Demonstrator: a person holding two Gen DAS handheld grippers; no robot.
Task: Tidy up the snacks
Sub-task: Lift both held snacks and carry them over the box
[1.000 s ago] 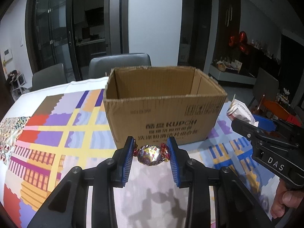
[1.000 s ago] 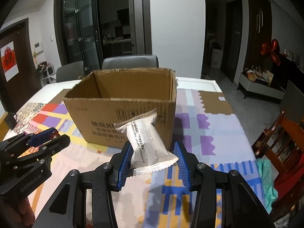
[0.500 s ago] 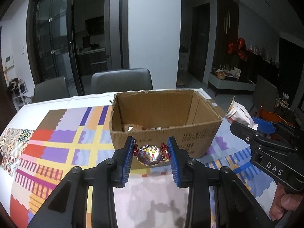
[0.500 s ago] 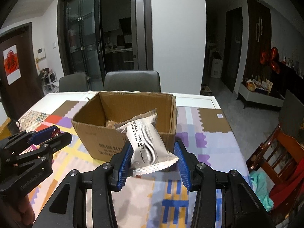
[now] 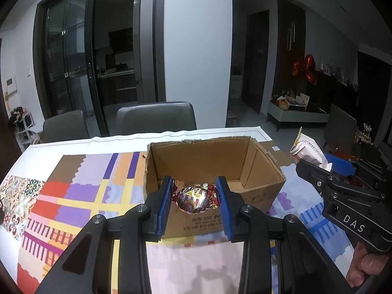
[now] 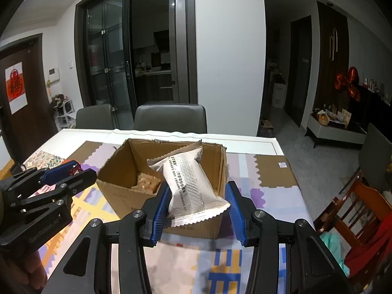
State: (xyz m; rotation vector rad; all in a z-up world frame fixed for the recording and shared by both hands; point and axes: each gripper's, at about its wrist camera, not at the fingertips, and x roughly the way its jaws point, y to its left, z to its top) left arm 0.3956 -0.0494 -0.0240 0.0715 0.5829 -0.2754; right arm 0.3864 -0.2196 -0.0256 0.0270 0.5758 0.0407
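Home dining room: table [image 5: 73, 144], chairs [image 6: 170, 118], kitchen doors [image 5: 71, 73].

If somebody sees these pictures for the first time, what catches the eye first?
Probably the shiny foil candy pinched in the left gripper and the white snack packet held in the right gripper. Just behind both, the open cardboard box sits on a colourful tablecloth.

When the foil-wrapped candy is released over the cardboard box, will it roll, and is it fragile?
The foil-wrapped candy looks round, so it may roll a little once it lands in the cardboard box. Its twisted wrapper ends would probably stop it soon. It looks small and light, so a short drop seems unlikely to damage it.
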